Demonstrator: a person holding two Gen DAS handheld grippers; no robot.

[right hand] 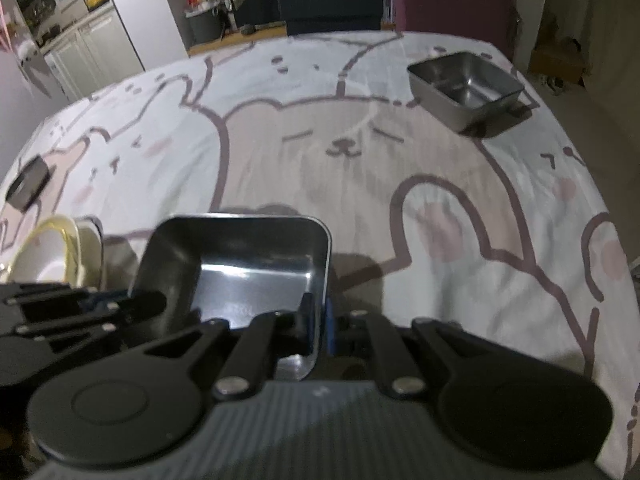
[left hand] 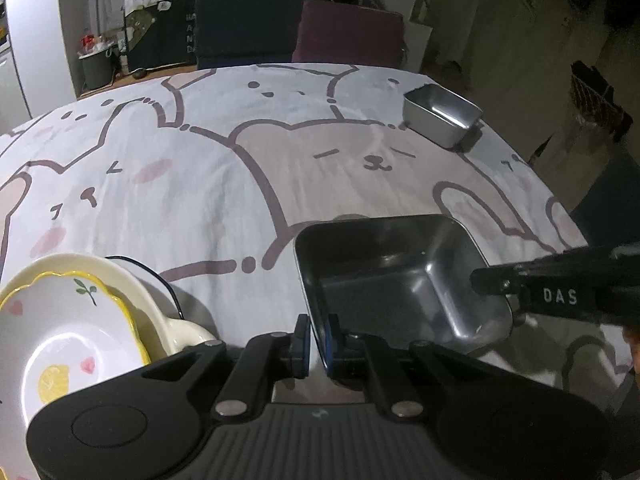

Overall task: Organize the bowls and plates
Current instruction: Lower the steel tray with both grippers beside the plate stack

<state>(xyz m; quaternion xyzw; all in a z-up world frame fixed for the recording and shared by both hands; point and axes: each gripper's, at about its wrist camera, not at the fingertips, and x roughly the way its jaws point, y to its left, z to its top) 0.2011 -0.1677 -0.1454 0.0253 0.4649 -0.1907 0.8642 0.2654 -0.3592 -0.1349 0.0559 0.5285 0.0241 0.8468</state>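
Observation:
A square steel tray (left hand: 392, 276) hangs just over the bear-print tablecloth (left hand: 200, 184), held by both grippers. My left gripper (left hand: 318, 330) is shut on the tray's near-left rim, one blue pad on each side of the wall. My right gripper (left hand: 482, 280) comes in from the right and is shut on the opposite wall. In the right wrist view the same tray (right hand: 236, 268) has its right wall pinched in my right gripper (right hand: 318, 322), with the left gripper (right hand: 150, 304) at its left edge. A second steel tray (left hand: 442, 114) (right hand: 466, 86) stands empty at the far right.
A stack of ceramic plates and bowls (left hand: 68, 320) (right hand: 52, 256), topped by a yellow-rimmed dish with a lemon, sits at the near left close to the held tray. A small dark object (right hand: 28, 184) lies at the cloth's left edge. Two chairs (left hand: 296, 28) stand behind the table.

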